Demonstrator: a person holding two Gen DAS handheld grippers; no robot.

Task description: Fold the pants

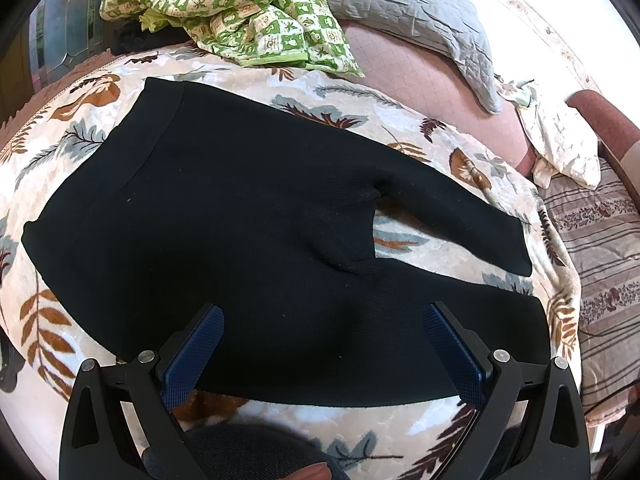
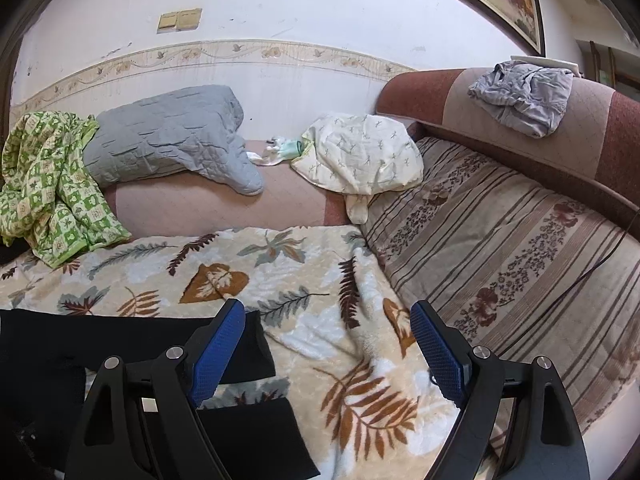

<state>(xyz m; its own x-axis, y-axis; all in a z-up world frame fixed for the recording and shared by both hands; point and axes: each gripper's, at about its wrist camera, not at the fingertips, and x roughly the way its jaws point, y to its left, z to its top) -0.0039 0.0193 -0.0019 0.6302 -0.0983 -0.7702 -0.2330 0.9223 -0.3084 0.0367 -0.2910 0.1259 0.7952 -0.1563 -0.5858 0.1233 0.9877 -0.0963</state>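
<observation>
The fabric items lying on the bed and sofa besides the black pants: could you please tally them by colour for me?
Black pants, for reference: 1
Green-checked cloth: 1
Grey quilted cover: 1
Cream printed cloth: 1
Lilac-grey garment on the sofa back: 1
Leaf-print blanket under the pants: 1
Total besides the pants: 5

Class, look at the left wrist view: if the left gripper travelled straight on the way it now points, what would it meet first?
Most likely the black pants: the open left gripper points down at the fabric spread flat on the leaf-print blanket, with nothing in between. Depth is hard to judge.
</observation>
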